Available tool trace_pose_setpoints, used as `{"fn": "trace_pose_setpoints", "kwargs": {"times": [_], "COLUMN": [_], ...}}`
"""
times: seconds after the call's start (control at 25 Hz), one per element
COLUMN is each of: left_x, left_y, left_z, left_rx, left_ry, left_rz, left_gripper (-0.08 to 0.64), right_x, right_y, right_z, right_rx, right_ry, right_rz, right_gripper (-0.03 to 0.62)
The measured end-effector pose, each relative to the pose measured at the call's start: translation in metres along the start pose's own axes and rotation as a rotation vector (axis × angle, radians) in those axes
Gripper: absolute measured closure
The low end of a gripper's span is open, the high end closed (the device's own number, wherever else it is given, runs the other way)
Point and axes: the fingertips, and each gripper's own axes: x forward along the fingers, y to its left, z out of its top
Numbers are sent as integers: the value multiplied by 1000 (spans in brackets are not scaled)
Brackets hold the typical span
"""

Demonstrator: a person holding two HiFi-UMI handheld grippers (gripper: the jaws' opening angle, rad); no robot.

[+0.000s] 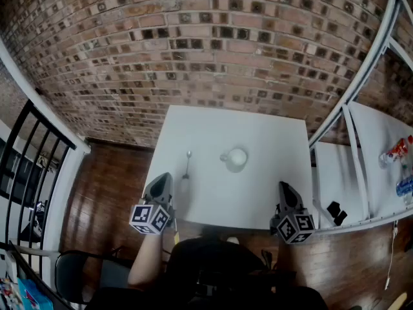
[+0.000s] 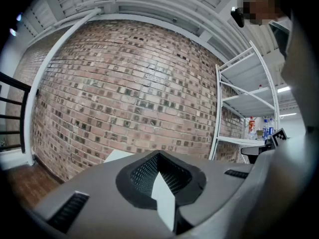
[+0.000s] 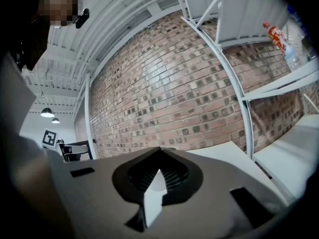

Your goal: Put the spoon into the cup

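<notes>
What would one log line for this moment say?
left hand-held gripper: shut, empty | right hand-held gripper: shut, empty | spoon: on table, left of cup, untouched

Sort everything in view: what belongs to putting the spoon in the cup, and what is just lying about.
For the job: metal spoon with pale handle; round white cup; white table under them; left gripper and right gripper, both shut.

Lying about: red-labelled clear bottle, blue bottle and small black object on the white shelf; black chair.

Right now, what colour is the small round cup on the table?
The small round cup is white, best seen in the head view.
</notes>
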Motion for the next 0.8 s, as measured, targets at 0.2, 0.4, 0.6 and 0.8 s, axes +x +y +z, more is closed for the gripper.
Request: {"fn": "trace_pose_setpoints", "kwargs": {"times": [0.2, 0.4, 0.6, 0.8], "left_x": [8, 7, -2, 5], "left_y": [2, 1, 6, 18], "left_z": [-24, -67, -86, -124], "left_rx": [-10, 1, -2, -32], "left_ry": [93, 231, 280, 397], "left_rz": [29, 57, 82, 109], "left_gripper": [557, 556, 557, 557], "right_x": [5, 9, 15, 21], "right_y": [-8, -3, 3, 1], "right_z": [-8, -47, -67, -75], "right_rx": [17, 45, 58, 61], "right_ry": [9, 94, 161, 196], "right_rz": [-3, 2, 29, 39], "right_gripper": [588, 588, 588, 588]}}
